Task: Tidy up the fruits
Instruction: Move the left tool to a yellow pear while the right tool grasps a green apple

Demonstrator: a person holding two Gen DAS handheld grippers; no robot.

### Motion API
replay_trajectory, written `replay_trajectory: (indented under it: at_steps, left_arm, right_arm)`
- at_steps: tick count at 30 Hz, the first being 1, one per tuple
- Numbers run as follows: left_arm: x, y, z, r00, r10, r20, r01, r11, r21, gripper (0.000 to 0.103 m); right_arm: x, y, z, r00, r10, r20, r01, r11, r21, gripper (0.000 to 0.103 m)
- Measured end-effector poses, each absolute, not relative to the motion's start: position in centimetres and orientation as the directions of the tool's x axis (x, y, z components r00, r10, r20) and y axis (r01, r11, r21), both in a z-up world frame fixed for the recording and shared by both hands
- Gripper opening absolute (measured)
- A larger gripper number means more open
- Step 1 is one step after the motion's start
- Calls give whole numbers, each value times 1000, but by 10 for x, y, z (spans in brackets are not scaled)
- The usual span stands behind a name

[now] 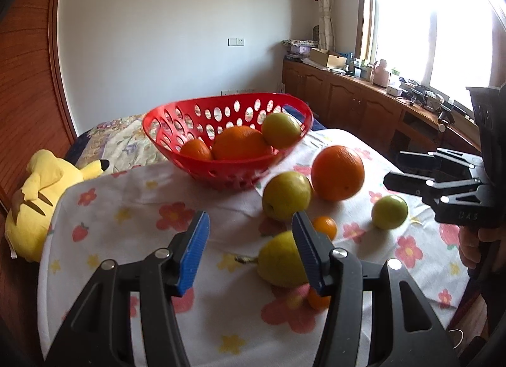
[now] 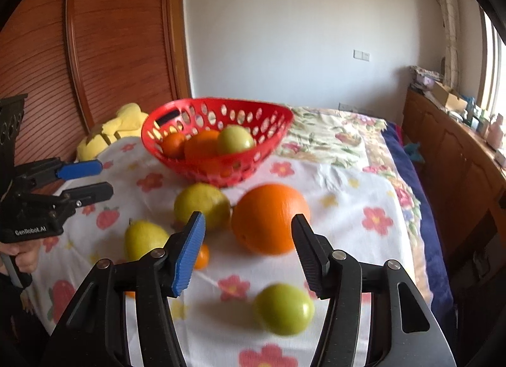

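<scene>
Both grippers, left gripper [image 1: 249, 251] and right gripper [image 2: 248, 251], hang spread and empty above the flowered cloth [image 1: 132, 209], where a yellow pear [image 1: 278, 264] lies stem leftward, well short of the red perforated plastic basket [image 1: 177, 114].

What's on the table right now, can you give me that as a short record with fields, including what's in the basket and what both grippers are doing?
basket: red basket at the far side of the flowered cloth
in basket: two oranges, one yellow-green fruit
loose fruit: large orange, pear, round yellow-green fruit, green apple, two small oranges
left gripper: open, empty, pear just ahead
right gripper: open, empty, facing large orange
beside table: yellow plush toy
</scene>
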State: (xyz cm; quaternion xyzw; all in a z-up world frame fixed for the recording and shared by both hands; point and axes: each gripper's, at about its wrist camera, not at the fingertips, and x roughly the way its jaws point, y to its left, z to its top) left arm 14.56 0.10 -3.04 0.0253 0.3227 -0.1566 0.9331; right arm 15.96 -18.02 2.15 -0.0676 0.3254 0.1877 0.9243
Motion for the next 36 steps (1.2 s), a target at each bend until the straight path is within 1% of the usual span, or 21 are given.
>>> replay_trajectory:
  at_steps: [3,11,15,23,33,36]
  left_arm:
    - [141,-4,-38,730,-284,-621,315,947,-63,57]
    - [137,-17,-51,704,-300,-643,334,940,-74,59]
    - [135,-21,-54,698,-312,-644,344,936,-80,60]
    - [137,-30,-61,683,-326,-654,355,930,-93,60]
    - [144,-37,-67,667,-312,-676,360,930,-75,62]
    - [149,-38,-70,662,-301,-686,351,934,-70,62]
  right_arm:
    - [153,-187,11,707,293,-644,-378,926,7,65]
    - [148,-207,-16,677,256,-690,-344,939,10,65]
    - [147,-211,-20,674,256,-693,-340,940,16,65]
    - [152,-211,-36,645,235,-727,-332,943,10,65]
    - [157,-210,-46,612,231,-756,-336,942,16,65]
    - [158,-208,-47,611,229,-757,-335,942,15,63]
